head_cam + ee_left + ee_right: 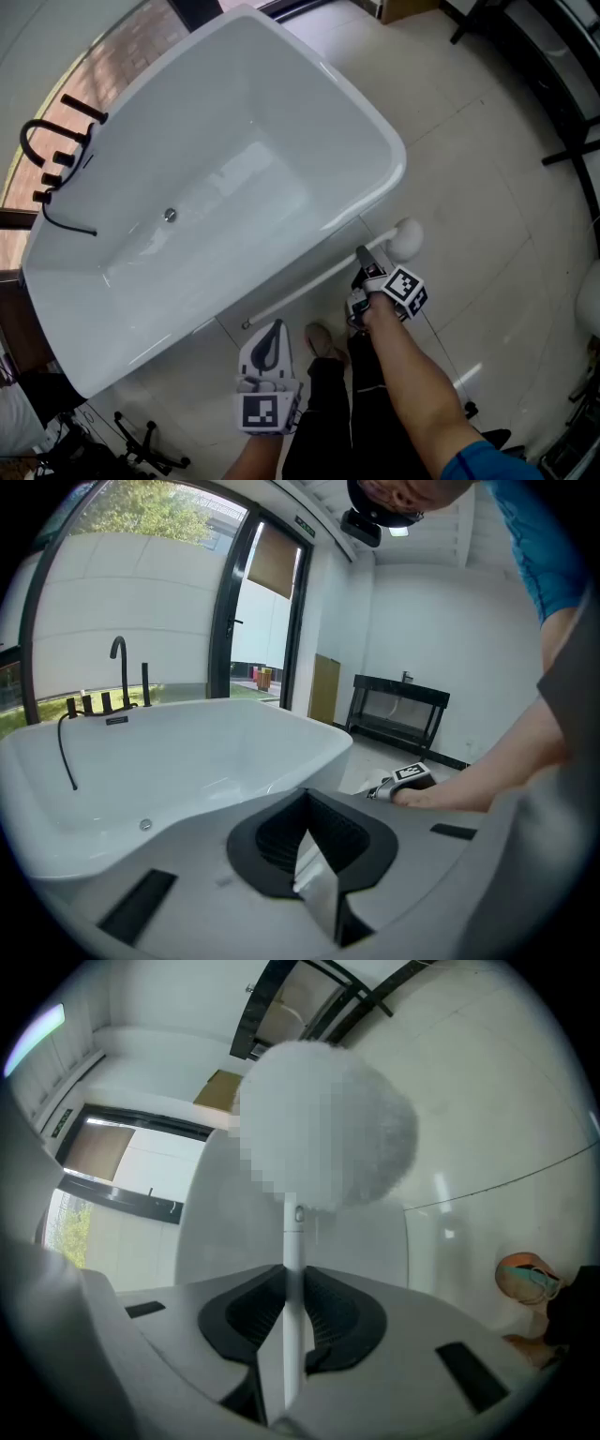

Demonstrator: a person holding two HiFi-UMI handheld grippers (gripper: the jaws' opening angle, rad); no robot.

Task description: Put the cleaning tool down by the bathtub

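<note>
Two grippers in view. Right gripper is clamped on the thin white handle of the cleaning tool; the right gripper view shows the rod pinched between the pads with the fluffy white head out in front. Left gripper has its jaws together with nothing in them, and hangs low beside the person's legs.

The tool sits low, close along the outer base of the bathtub. Its head is by the tub's near corner and its handle runs along the foot of the tub wall. Can't tell if it touches the floor yet.

Step, as I read it: the put-down itself, late in the task, tool not released. Next move calls for settling the handle flat on the tile beside the tub, then opening the right jaws and backing off without dragging the rod. The left looks unneeded.

Writing: no brand or label readable. Only the black-and-white square markers on the gripper cubes. A small sign over the doorway in the left gripper view is too small to read.
</note>
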